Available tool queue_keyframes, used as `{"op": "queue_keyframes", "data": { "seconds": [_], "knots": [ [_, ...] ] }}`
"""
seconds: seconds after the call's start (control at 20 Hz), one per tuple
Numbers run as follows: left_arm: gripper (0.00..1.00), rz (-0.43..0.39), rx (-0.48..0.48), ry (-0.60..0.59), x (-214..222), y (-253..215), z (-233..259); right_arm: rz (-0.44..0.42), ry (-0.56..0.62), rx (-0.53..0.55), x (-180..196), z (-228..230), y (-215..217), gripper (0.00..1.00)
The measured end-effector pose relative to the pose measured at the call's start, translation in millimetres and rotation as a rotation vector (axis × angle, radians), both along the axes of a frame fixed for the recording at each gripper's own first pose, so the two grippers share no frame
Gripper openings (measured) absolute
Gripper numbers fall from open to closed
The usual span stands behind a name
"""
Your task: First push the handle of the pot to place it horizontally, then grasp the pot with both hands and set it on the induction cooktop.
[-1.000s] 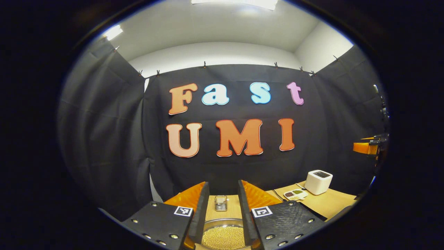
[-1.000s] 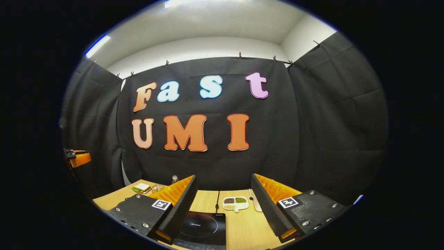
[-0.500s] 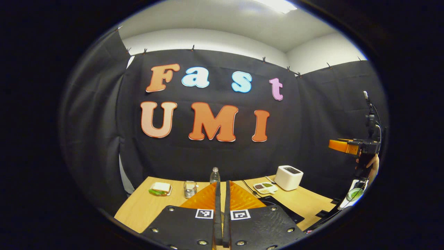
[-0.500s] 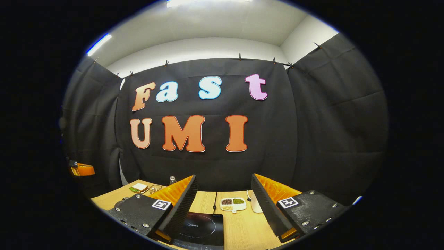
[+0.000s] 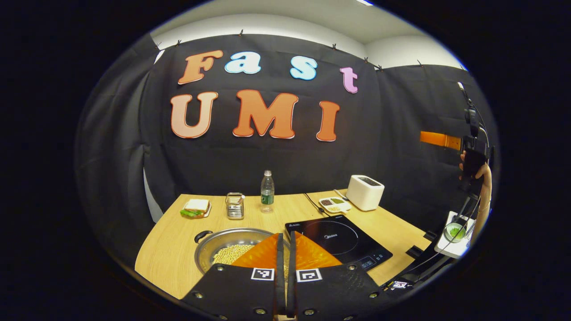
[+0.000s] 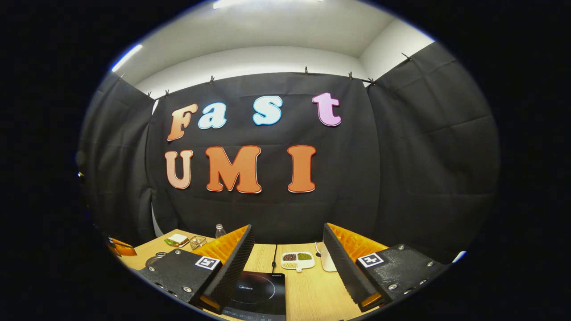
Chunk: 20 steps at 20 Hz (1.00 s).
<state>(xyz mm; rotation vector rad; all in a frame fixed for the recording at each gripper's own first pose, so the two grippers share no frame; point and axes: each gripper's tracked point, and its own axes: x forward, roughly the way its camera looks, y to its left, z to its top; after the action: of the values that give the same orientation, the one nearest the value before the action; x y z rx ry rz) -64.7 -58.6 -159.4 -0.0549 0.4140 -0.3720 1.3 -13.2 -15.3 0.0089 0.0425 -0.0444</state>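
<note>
The pot [image 5: 227, 249] sits near the surface's [image 5: 178, 263] front edge, beside the cooktop [image 5: 339, 238]. The left tool [image 5: 284, 267] is held pressed together, empty, suited to pushing; the right tool [image 6: 285, 263] is kept wide.

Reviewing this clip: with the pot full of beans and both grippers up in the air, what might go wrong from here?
1. The pot is heaped with beans; a tilted two-handed lift may spill them.
2. The left hand-held gripper is shut, so a hard handle push might slide the pot toward the table edge.
3. The cooktop sits right beside the pot; a low carry may knock its edge.
</note>
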Motion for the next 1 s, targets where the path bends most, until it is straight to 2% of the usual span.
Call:
{"op": "queue_keyframes", "data": {
  "seconds": [0.2,0.55,0.85,1.0],
  "knots": [
    [0.03,-0.02,0.038,0.067,-14,2,-34,-0.009,0.008,0.007,2,-3,-3,0.96],
    [0.03,-0.038,0.06,0.214,-37,-4,-102,-0.011,0.02,0.0,2,-9,-2,0.96],
    [0.03,-0.088,0.06,0.357,-61,-23,-160,-0.018,0.024,0.002,1,-12,-5,0.97],
    [0.02,-0.093,0.07,0.388,-62,-26,-179,-0.032,0.006,-0.013,-1,-7,-11,0.96]
  ]
}}
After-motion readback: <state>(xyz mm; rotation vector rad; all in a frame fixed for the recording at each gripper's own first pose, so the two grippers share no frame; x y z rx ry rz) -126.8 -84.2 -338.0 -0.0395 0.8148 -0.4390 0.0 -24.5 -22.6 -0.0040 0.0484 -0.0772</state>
